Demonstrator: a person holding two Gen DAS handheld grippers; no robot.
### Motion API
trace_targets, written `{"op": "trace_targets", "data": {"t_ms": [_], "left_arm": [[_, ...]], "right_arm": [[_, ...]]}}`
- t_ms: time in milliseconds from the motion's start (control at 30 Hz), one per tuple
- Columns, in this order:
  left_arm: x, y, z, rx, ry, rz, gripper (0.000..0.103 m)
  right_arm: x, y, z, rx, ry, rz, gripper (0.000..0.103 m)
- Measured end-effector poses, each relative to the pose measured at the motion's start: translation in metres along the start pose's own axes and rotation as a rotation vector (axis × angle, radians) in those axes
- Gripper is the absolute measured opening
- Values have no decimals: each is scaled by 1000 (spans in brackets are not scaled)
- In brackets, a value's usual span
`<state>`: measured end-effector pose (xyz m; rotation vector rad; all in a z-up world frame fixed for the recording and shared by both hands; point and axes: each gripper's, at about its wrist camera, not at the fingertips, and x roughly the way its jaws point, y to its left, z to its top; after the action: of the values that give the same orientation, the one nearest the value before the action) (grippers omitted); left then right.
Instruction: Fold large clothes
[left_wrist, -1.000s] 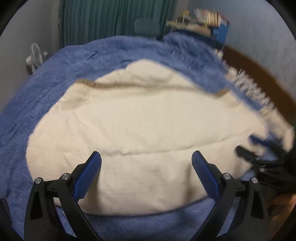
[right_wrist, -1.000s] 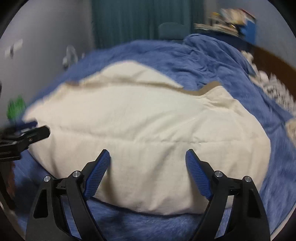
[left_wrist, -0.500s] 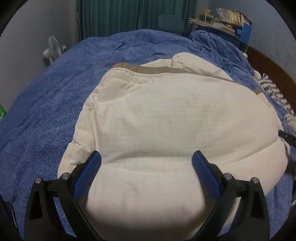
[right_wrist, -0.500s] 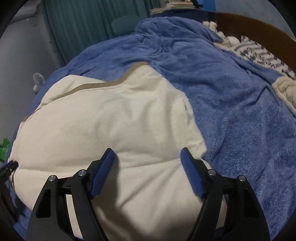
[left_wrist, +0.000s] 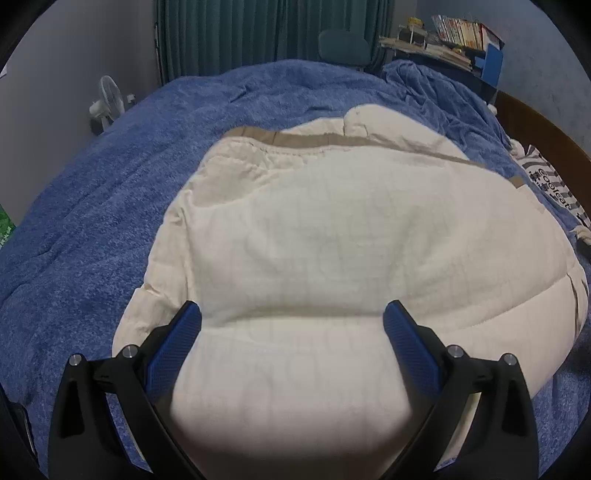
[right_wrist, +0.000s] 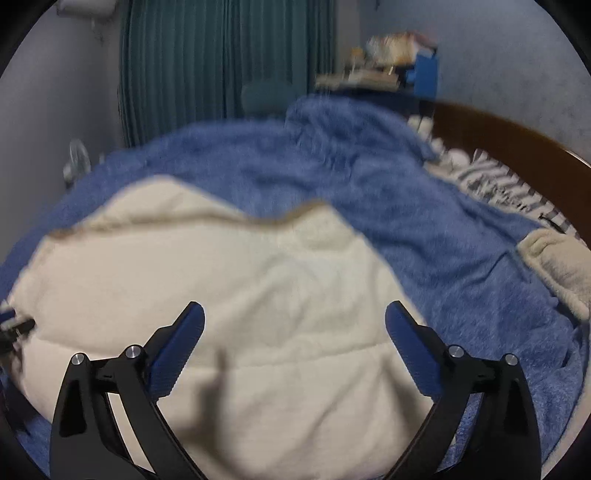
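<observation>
- Left tool (left_wrist: 291, 317) wide, nothing between its pads, poised over the near hem of the coat (left_wrist: 332, 240); no grip on cloth.
- Right tool (right_wrist: 295, 319) opening toward its widest, also with nothing pinched, over the coat's near right part; view blurred, so fine contact hard to judge.
- Cream padded coat lying flat on the blue blanket (left_wrist: 92, 221), near the bed's near edge, tan collar band (left_wrist: 295, 138) at the far side.
- Risk one: puffy filling. Likely to spring back after any fold, so a fold pressed too lightly could reopen.
- Risk two: pinching only the top layer. A shallow bite at the hem could lift the outer shell alone and leave the layer below behind, giving a skewed fold.
- Risk three: catching blanket with the coat. Fuzzy pile just under the hem; a low grab could drag the blanket along and rumple the surface.
- Risk four: uneven lift. Two tools at different points on the hem could twist the coat if raised out of step.
- Farther right, striped cloth (right_wrist: 498, 177) and a pale folded item (right_wrist: 554, 262) by the bed's right edge; a wide swing of the coat could sweep into them.
- Beyond the bed's far edge, fan (left_wrist: 105, 101) and curtain (left_wrist: 258, 33), well apart, no likely hazard.
</observation>
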<state>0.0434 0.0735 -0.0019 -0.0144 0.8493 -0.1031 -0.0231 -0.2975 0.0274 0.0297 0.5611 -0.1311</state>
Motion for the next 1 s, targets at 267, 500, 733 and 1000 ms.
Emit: {"op": "trace_targets", "data": {"t_ms": [267, 500, 733, 1000], "left_arm": [[-49, -16, -25, -33, -78, 1, 95], [-82, -21, -58, -42, -77, 33, 95], [-87, -22, -103, -83, 57, -1, 95], [-88, -38, -115, 2, 71, 29, 95]], "right_arm": [[-36, 29, -40, 25, 113, 116, 96], [-58, 52, -88, -60, 197, 72, 96], [-81, 61, -111, -110, 198, 59, 96], [-89, 57, -116, -111, 197, 35, 96]]}}
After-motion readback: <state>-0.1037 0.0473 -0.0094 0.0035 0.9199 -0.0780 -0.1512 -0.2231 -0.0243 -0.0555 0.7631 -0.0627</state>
